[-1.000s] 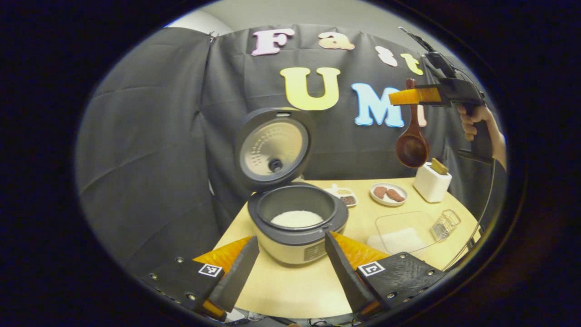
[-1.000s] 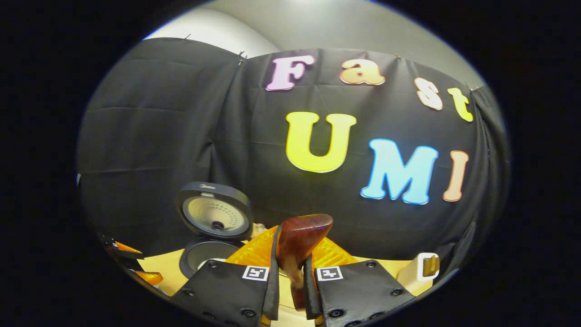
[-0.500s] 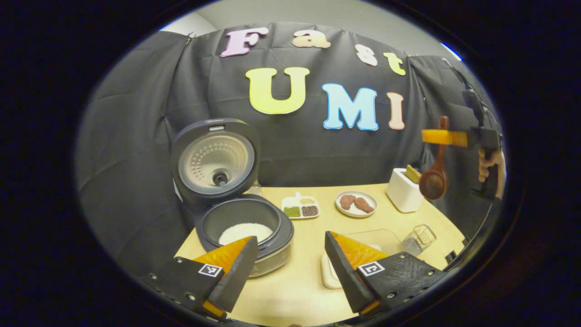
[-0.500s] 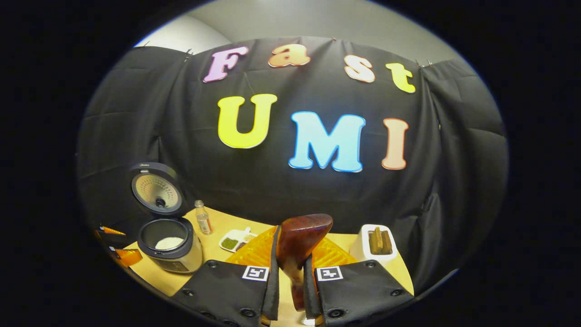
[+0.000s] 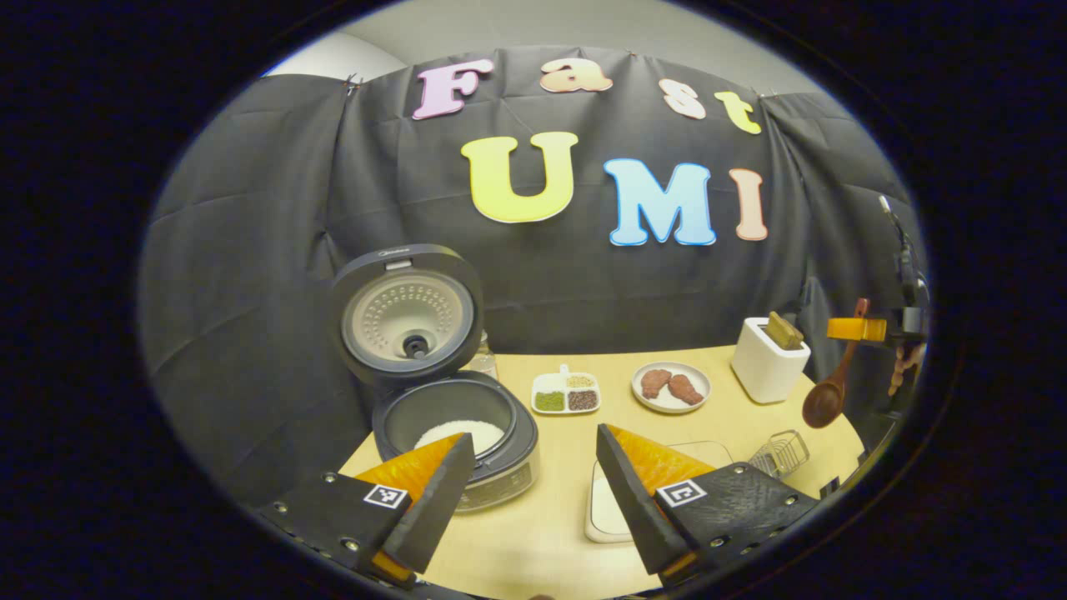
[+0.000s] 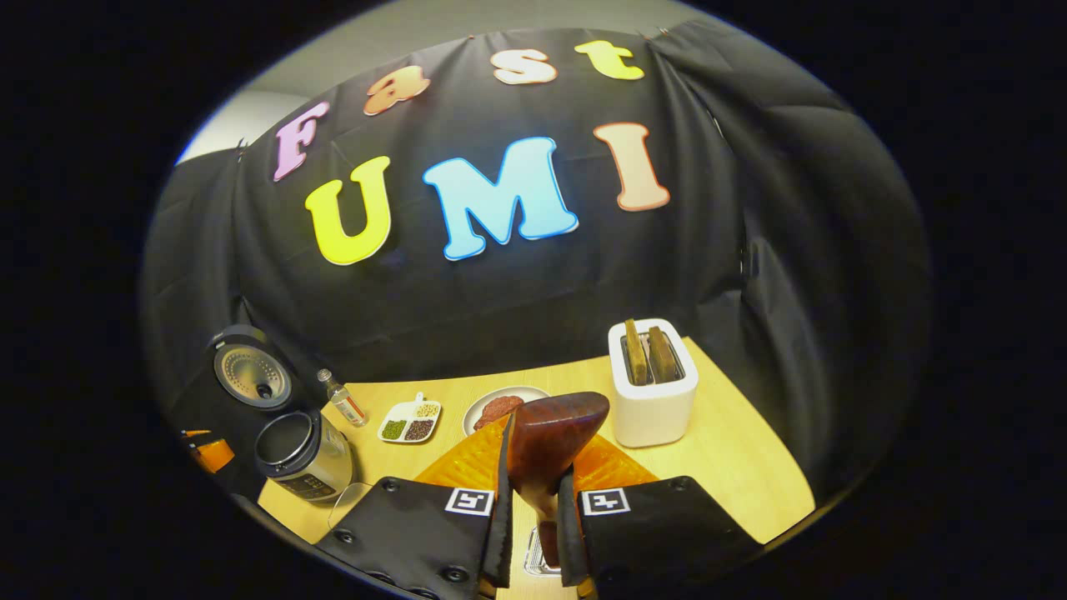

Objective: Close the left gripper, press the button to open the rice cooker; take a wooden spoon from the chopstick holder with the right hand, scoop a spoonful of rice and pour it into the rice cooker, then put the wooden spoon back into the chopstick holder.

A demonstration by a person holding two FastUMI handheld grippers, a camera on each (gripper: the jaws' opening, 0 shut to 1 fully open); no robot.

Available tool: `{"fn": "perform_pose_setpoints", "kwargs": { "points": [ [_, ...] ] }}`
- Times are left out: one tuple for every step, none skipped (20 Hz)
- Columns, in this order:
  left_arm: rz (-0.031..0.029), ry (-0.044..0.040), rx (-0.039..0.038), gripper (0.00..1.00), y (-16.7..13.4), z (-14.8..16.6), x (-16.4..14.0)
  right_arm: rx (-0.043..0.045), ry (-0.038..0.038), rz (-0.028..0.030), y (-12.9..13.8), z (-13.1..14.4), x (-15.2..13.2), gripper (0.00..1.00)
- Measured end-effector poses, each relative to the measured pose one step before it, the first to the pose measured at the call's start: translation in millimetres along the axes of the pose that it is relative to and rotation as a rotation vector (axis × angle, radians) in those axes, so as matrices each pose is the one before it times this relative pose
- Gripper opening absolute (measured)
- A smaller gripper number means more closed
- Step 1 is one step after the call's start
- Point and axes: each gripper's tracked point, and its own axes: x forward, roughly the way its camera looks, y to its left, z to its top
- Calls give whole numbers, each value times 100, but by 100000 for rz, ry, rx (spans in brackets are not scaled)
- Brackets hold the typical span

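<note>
Left gripper (image 5: 529, 492): black finger mounts with screws, square black-and-white tags, lower frame. Right gripper (image 6: 533, 500): same build.

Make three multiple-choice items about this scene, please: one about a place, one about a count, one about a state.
1. Where does the round plate with two brown pieces stand?
A. Between the divided dish and the toaster
B. Inside the rice cooker
C. On top of the toaster

2. How many slices stand in the toaster?
A. None
B. Two
C. Four

3. What is the state of the rice cooker lid?
A. Shut
C. Lying flat on the table
B. Raised open

Answers:
1 A: the plate stands between the divided dish and the toaster.
2 B: the right gripper view shows two slices.
3 B: the lid stands upright over the rice cooker, with white rice visible inside.
</note>
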Motion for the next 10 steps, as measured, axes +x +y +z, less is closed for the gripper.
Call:
{"fn": "perform_pose_setpoints", "kwargs": {
  "points": [
    [2910,-299,-568,92,206,172,-603,2787,2143,739,-698,-1187,328,24],
    [3465,-811,-514,92,500,255,-670,2427,1926,91,-1258,-655,341,24],
    [2980,-671,-728,92,480,127,-695,3056,1888,807,-478,-880,435,24],
    [2188,30,-936,92,255,-94,-625,3479,2151,1338,-237,-803,362,24],
    [1998,86,-1041,92,488,-293,-584,3795,2130,1700,-114,-731,346,25],
    [1641,336,-1086,93,380,-259,-484,3643,1917,1291,-185,-876,527,24],
    [1531,565,-907,93,465,-388,-437,3238,1416,527,-302,-688,505,24],
    [1611,613,-509,93,387,-319,-417,3096,577,-237,-342,-413,517,24],
    [1588,449,-188,92,416,-356,-314,2616,-271,-688,-331,-236,687,24],
    [1127,357,-81,92,385,-177,-294,2434,-63,-789,-399,-286,616,24]
  ]
}}
